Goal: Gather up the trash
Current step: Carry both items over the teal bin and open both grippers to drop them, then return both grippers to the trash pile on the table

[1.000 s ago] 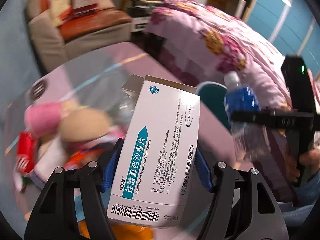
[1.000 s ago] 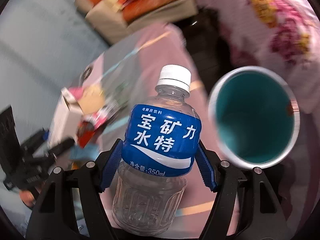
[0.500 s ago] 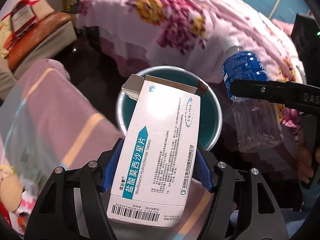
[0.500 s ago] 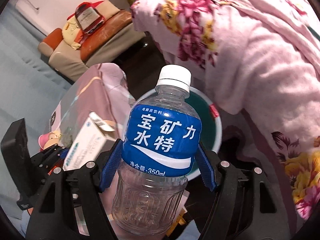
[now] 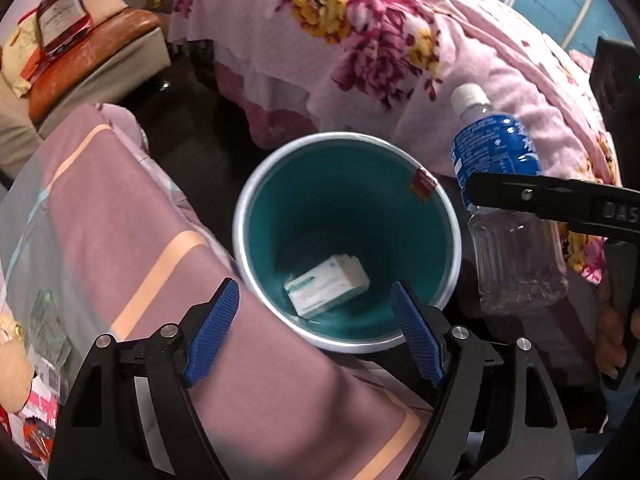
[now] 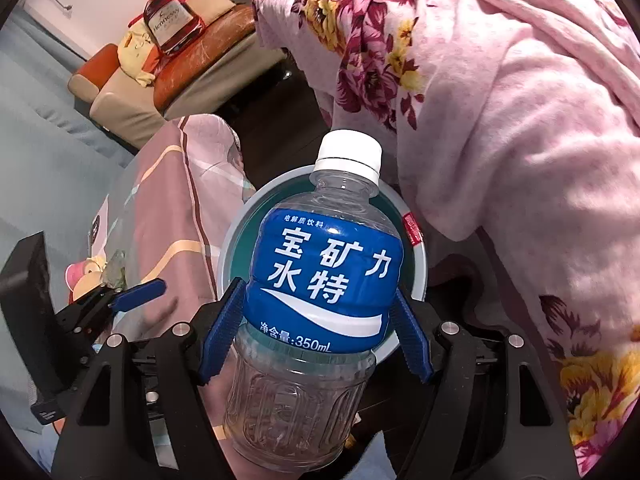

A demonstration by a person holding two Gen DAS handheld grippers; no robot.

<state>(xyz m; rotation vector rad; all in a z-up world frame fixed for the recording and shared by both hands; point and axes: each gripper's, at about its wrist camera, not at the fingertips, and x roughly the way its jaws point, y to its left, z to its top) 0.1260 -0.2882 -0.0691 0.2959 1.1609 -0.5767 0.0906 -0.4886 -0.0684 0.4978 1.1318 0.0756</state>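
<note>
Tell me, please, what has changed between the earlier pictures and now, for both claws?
The left claw let go of the white medicine box; it now lies at the bottom of the teal bin, and the jaws are opening, nothing between them. Both claws came over the bin. Unchanged: the right claw still grips the empty bottle.

The bin's [image 5: 240, 216] mouth lay open, with only a small box [image 5: 326, 286] flat on its floor. The draped counter [image 5: 120, 216] edge crowded its left rim and the floral bedspread [image 5: 360, 32] hung close behind. The bottle [image 6: 324, 280] in the right claw [image 6: 318, 332] hovered over the opening.
</note>
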